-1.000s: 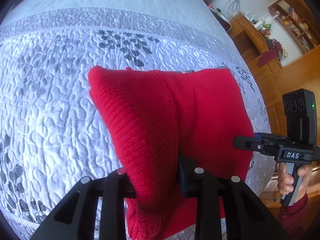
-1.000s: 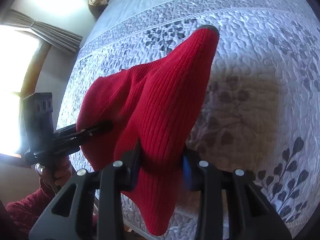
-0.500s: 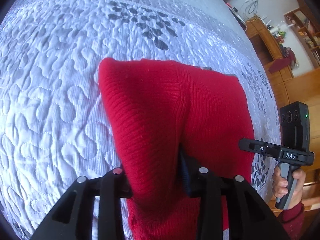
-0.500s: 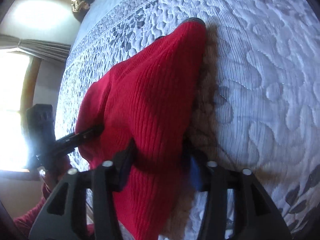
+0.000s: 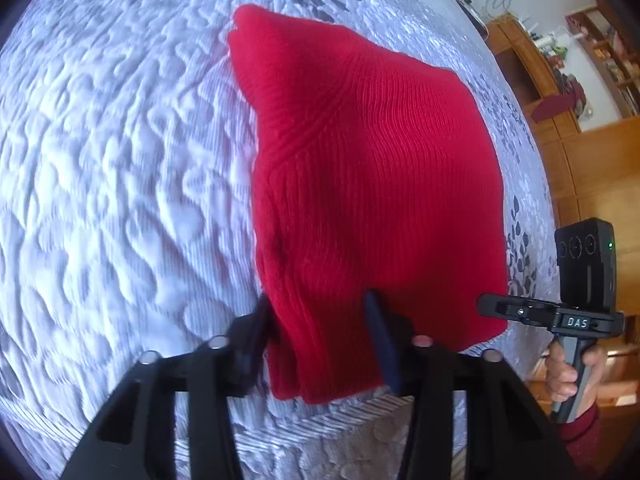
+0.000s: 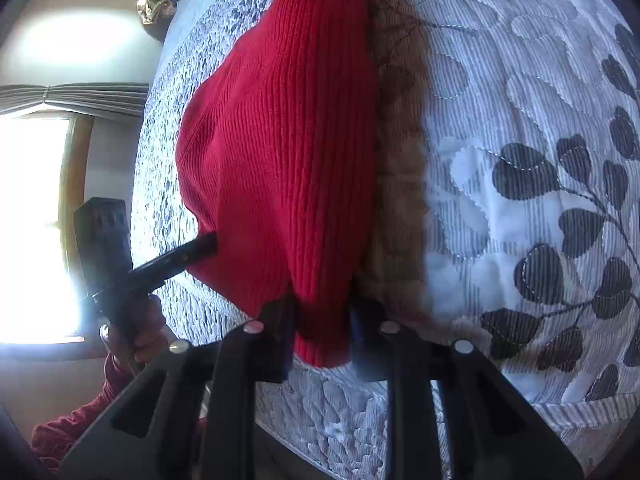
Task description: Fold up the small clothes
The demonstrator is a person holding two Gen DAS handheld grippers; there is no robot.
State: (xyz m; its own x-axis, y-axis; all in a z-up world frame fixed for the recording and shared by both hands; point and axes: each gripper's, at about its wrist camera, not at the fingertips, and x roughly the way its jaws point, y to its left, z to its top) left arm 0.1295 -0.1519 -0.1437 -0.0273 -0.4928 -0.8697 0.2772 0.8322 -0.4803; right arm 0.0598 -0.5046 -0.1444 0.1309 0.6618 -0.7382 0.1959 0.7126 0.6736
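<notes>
A bed with a white quilt patterned in grey leaves is filling both frames. A red knit sweater is lying folded across the centre, while the left hand-held gripper and right hand-held gripper are each pinching its near edge.

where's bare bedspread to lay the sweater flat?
Bare bedspread lies left of the red sweater, and more lies on its right side over the leaf print. It is crowded at the near bed edge, where the left gripper and right gripper both clamp the hem.
</notes>
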